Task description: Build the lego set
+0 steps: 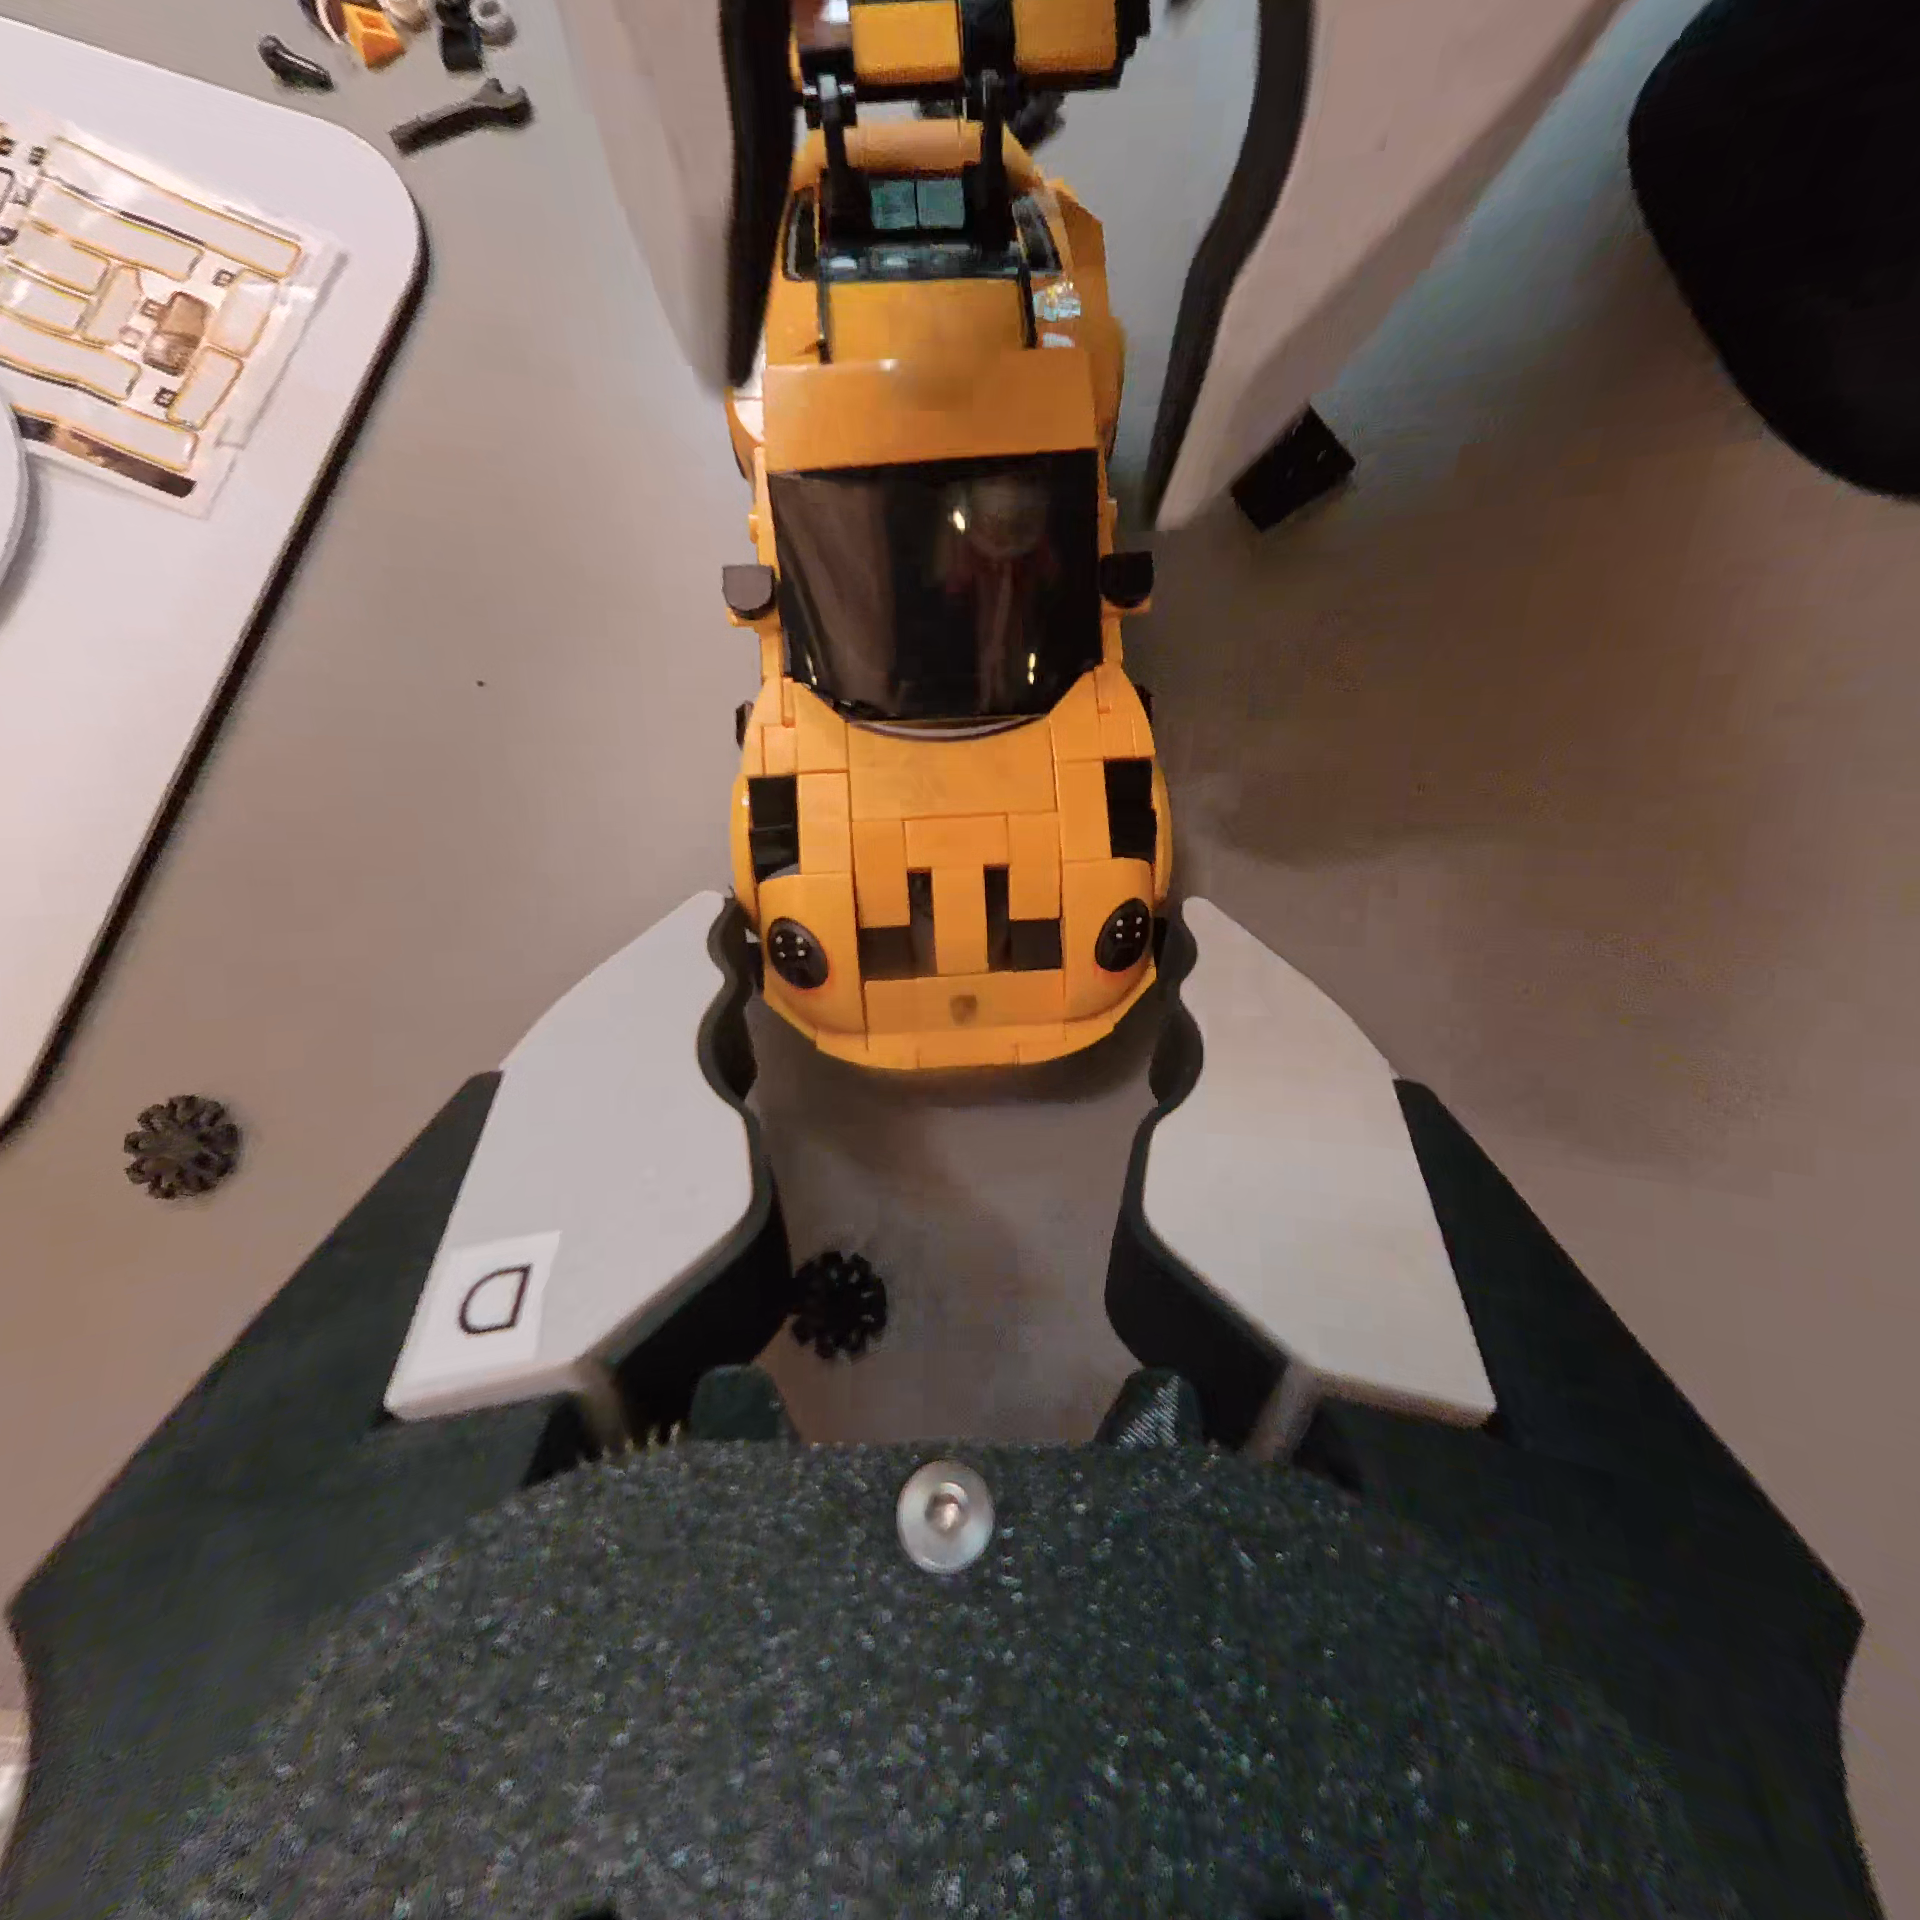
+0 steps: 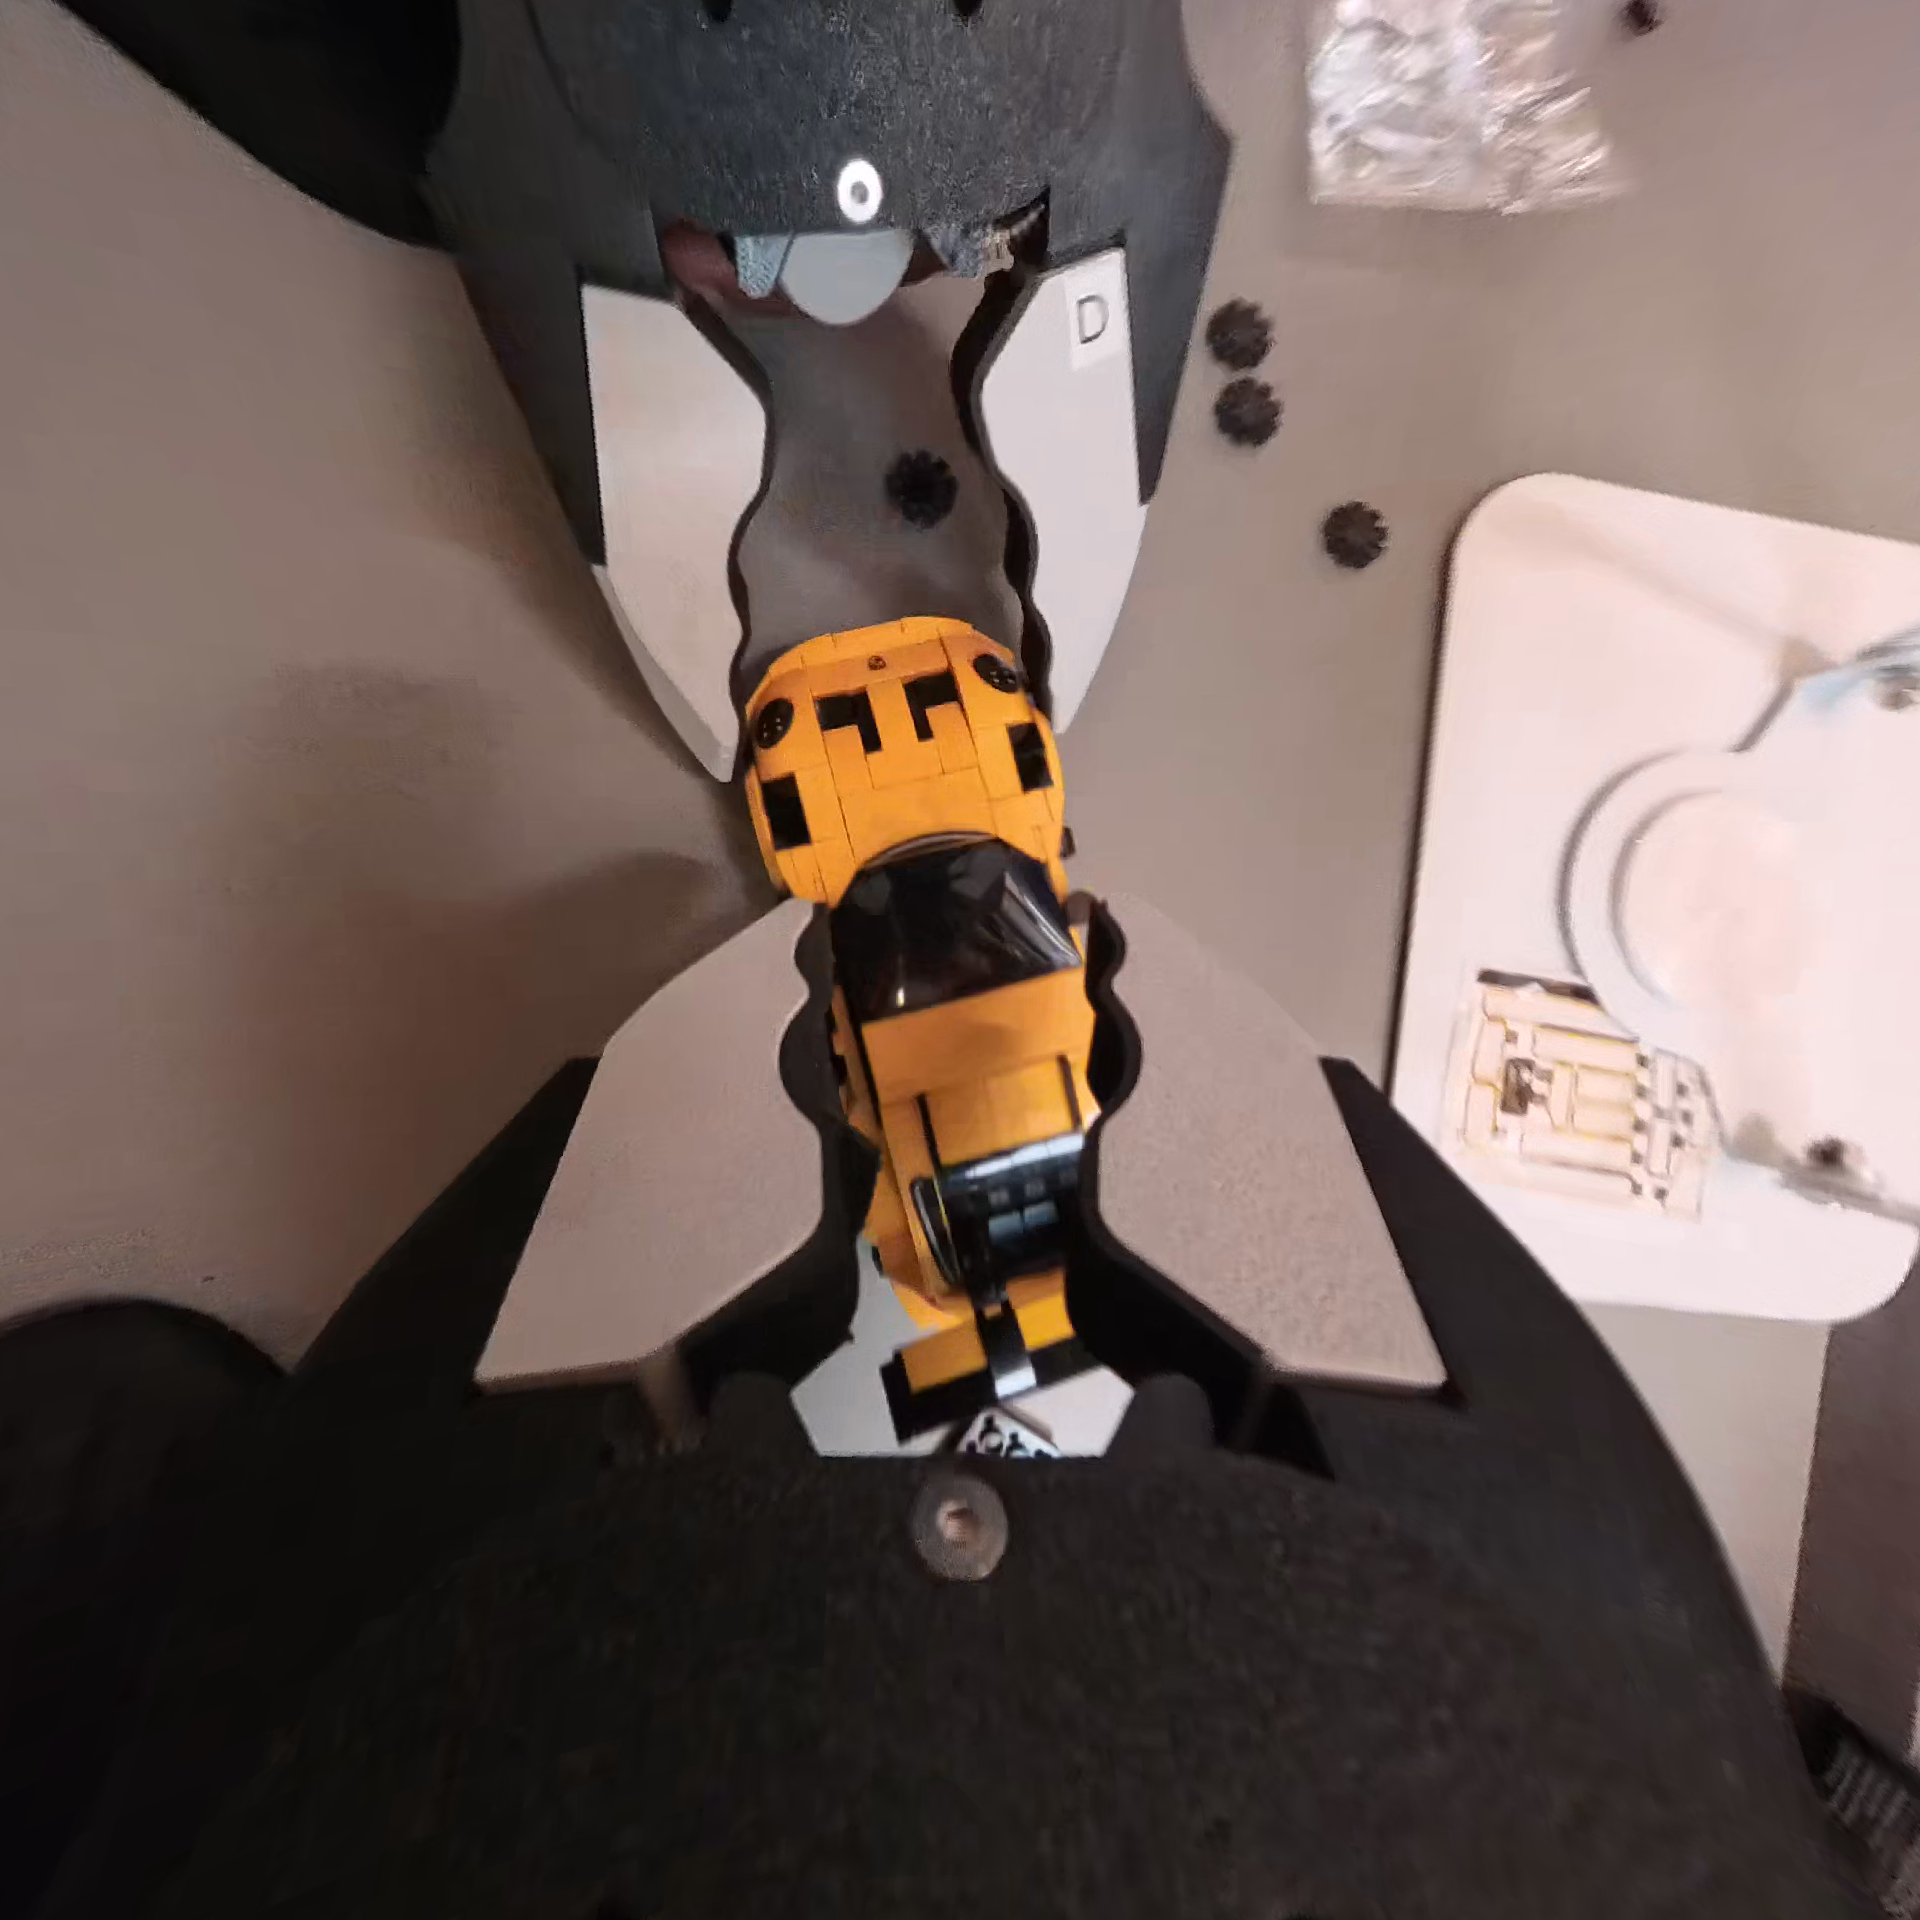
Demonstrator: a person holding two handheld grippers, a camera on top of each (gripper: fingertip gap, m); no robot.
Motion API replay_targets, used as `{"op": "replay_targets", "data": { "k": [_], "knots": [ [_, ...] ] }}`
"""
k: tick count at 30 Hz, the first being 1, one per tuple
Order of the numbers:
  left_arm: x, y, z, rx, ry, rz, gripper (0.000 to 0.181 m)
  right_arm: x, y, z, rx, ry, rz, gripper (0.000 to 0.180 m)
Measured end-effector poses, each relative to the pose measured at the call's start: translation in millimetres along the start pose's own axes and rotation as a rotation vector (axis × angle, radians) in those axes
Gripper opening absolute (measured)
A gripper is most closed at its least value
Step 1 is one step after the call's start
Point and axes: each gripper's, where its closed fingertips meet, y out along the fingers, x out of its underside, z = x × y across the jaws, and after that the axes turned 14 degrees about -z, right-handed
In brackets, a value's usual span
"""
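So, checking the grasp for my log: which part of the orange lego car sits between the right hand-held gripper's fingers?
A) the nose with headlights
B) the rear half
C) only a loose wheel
B: the right hand-held gripper flanks the orange lego car behind its windscreen; the nose points away.

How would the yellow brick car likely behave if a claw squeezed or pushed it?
The yellow brick car is probably stiff but fragile: its small mirrors could pop off. No wheels show, and loose black wheel hubs lie nearby, so it would likely slide, not roll.

A white tray [image 2: 1538, 582] lay on the grey table [image 1: 1507, 831], with a crumpled clear plastic bag [image 2: 1455, 104] nearby and a dark chair [image 1: 1787, 239] beside the table.
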Motion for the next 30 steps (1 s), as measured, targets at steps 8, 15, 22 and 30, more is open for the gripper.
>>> {"op": "replay_targets", "data": {
  "k": [8,15,22,30],
  "knots": [
    [-0.4,-0.3,0.8,0.011,0.011,0.104,0.074,6.3,24.5,-1.8,-0.086,-0.031,-0.254,0.034],
    [-1.9,0.3,0.9,0.019,0.011,0.124,0.074,3.2,30.0,-2.0,-0.125,-0.004,-0.308,0.028],
    [-0.9,1.6,0.7,0.029,0.0,0.123,0.072,3.9,32.1,-1.3,-0.121,0.002,-0.296,0.021],
    [-1.4,-0.9,1.0,0.051,0.0,0.138,0.071,12.2,6.4,10.9,-0.081,0.016,-0.213,0.046]
  ]
}}
